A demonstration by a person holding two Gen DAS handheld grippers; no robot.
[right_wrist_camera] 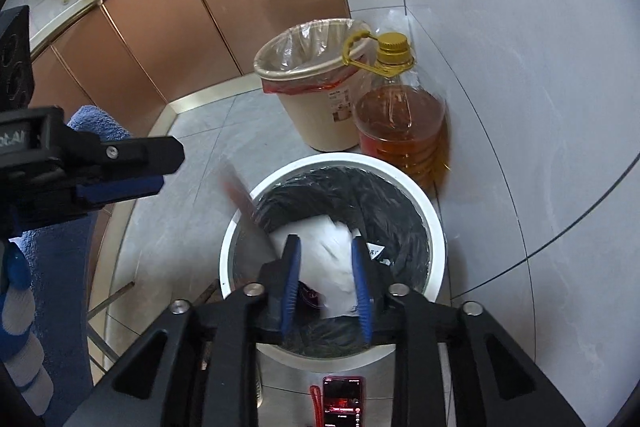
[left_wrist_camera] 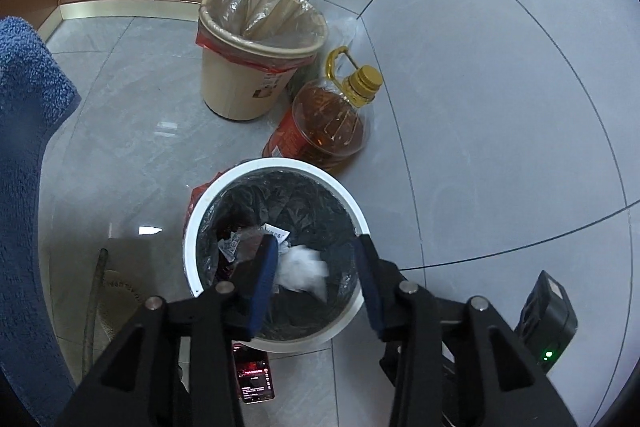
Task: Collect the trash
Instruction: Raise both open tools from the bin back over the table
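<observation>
1. The crumpled white paper (left_wrist_camera: 302,267) lies inside the white bin (left_wrist_camera: 192,239), on top of the dark liner (left_wrist_camera: 316,203) — beside it sit a few printed wrappers (left_wrist_camera: 230,247) and a white slip (left_wrist_camera: 278,231). In the right wrist view the white paper (right_wrist_camera: 332,263) looks larger and blurred.
2. It should handle as light, soft and crushable (nothing fragile about it, I judge); a pinch on any raised fold would hold it, though thin edges may tear or slip.
3. The liner is likely the better hold for gathering everything at once — thin, slick film, best bunched at the rim.
4. The left gripper (left_wrist_camera: 316,267) hangs over the bin with its blue pads spread wide, nothing between them. The right gripper (right_wrist_camera: 326,271) is also spread, framing the paper; I cannot tell whether it touches it.
5. Behind stand a beige bin with a clear bag (left_wrist_camera: 260,51) and a large oil bottle (left_wrist_camera: 332,119); a phone (left_wrist_camera: 256,375) lies on the tiled floor (left_wrist_camera: 120,147).
</observation>
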